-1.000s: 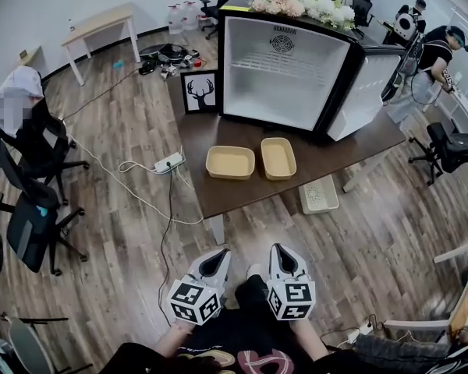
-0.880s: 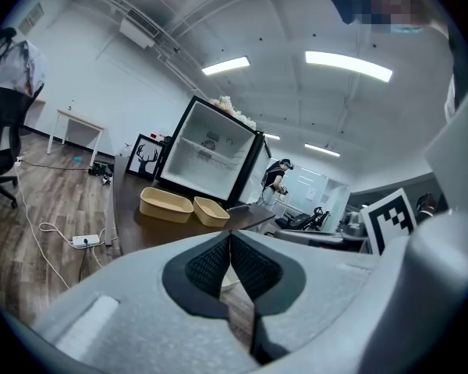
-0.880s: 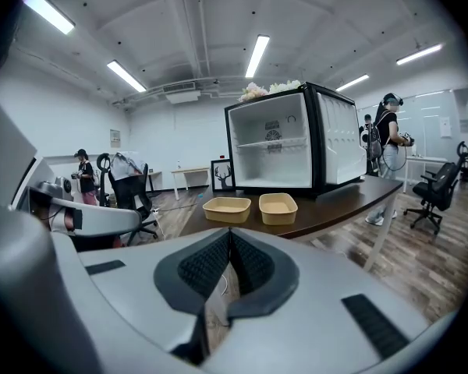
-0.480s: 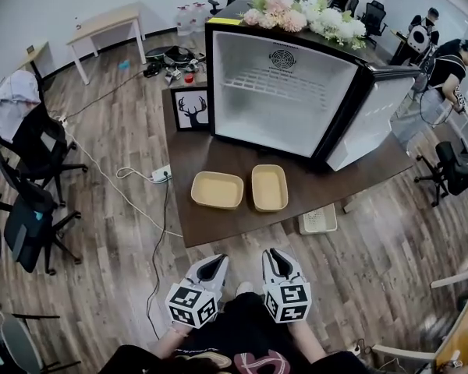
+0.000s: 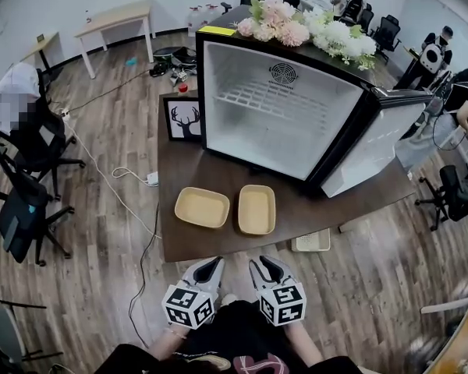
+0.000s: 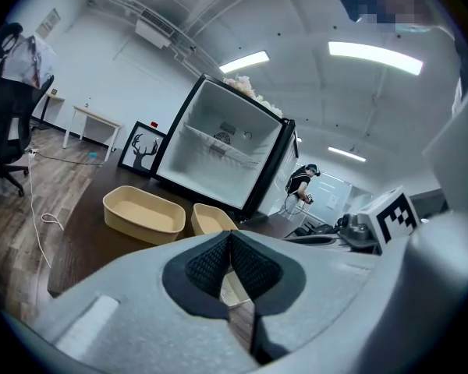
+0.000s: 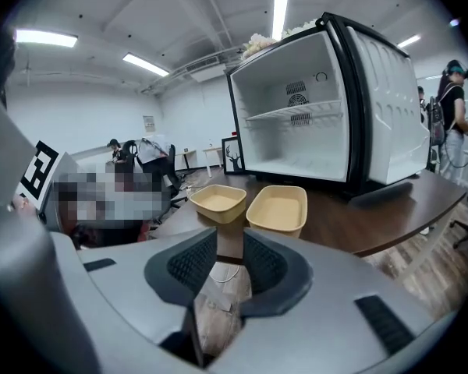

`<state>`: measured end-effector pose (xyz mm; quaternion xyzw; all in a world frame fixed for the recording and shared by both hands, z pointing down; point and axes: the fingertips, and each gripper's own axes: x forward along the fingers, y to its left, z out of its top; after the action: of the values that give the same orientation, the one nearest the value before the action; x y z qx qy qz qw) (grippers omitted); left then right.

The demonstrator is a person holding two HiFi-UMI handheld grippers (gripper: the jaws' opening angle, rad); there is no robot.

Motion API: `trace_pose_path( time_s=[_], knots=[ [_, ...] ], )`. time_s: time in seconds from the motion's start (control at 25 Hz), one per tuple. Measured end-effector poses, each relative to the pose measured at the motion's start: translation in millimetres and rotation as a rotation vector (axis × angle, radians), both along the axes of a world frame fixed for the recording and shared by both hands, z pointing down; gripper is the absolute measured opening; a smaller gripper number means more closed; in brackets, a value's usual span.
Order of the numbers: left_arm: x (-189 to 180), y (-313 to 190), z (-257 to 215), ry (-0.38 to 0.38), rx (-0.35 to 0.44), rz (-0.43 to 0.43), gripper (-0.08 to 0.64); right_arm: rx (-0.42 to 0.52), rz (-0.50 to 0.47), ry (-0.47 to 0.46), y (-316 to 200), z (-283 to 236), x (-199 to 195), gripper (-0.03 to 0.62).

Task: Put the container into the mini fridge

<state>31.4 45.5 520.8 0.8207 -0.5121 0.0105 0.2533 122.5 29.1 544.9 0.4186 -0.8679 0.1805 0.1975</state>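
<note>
Nothing has been gripped yet: both grippers are held low, short of the near edge of the dark table (image 5: 174, 179). The left gripper (image 5: 209, 265) is seen with its pads pressed together and empty, while the jaws of the right gripper (image 5: 264, 263) have just been opened and stand part-way apart, with only floor and table edge showing through the gap. Two tan containers are set side by side on the table, just in front of the mini fridge (image 5: 257, 127): the left container (image 5: 202, 207) and the right container (image 5: 257, 209) (which of them is meant cannot be told from the task). The fridge door (image 5: 374, 150) is swung fully open and a wire shelf (image 5: 274, 98) crosses the upper interior. Several risks can be judged from here. A thin, sloped rim would have to be pinched, so the tray could be tipped or dropped if it is caught only at the lip. The neighbouring tray lies close enough to be knocked aside by a wide approach. The lifted tray could also be caught on the shelf or the lower frame if it is carried in tilted.
</note>
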Motion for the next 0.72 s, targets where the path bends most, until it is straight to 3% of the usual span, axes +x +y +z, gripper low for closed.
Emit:
trace_pose_path(
  time_s=[0.28,0.72],
  knots=[
    [8,-14,2,-0.011,-0.007,0.016,0.009,-0.020,-0.004,-0.028,-8,4,7,0.158],
    [-13,-48,11,-0.008,-0.023,-0.002,0.009,-0.040,-0.012,0.033,-35,9,5,0.201]
  ],
)
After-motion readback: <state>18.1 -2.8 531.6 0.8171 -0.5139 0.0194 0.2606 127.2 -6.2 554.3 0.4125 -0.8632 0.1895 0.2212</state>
